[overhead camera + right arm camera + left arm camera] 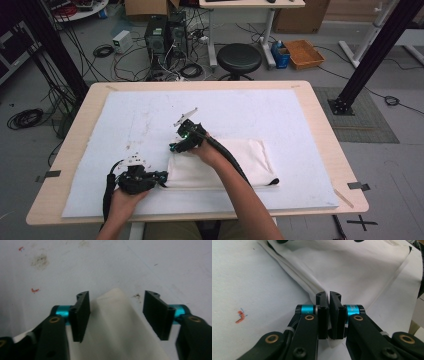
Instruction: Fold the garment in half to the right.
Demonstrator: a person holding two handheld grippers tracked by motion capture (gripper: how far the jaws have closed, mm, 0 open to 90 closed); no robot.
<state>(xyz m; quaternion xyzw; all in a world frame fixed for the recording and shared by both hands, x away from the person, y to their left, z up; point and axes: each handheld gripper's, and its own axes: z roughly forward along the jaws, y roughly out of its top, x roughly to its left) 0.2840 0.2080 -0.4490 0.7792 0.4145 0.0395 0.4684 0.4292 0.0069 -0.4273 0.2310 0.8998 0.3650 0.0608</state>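
A folded white cloth (225,165) lies on the white mat (150,115) near the table's front. At the cloth's near left corner my left gripper (164,176) is shut on the fabric; the left gripper view has the jaws (328,296) pinched together on a fold of the cloth (352,267). My right gripper (175,146) is at the cloth's far left corner. In the right gripper view its jaws (116,298) stand apart with that corner of the cloth (117,325) between them, the left pad close against it and a gap on the right.
The mat covers most of the wooden table (325,125) and has small stains and red marks (240,316). Behind the table are a black stool (240,57), computer towers (165,35), cables, an orange tray (304,53) and black frame posts (372,50).
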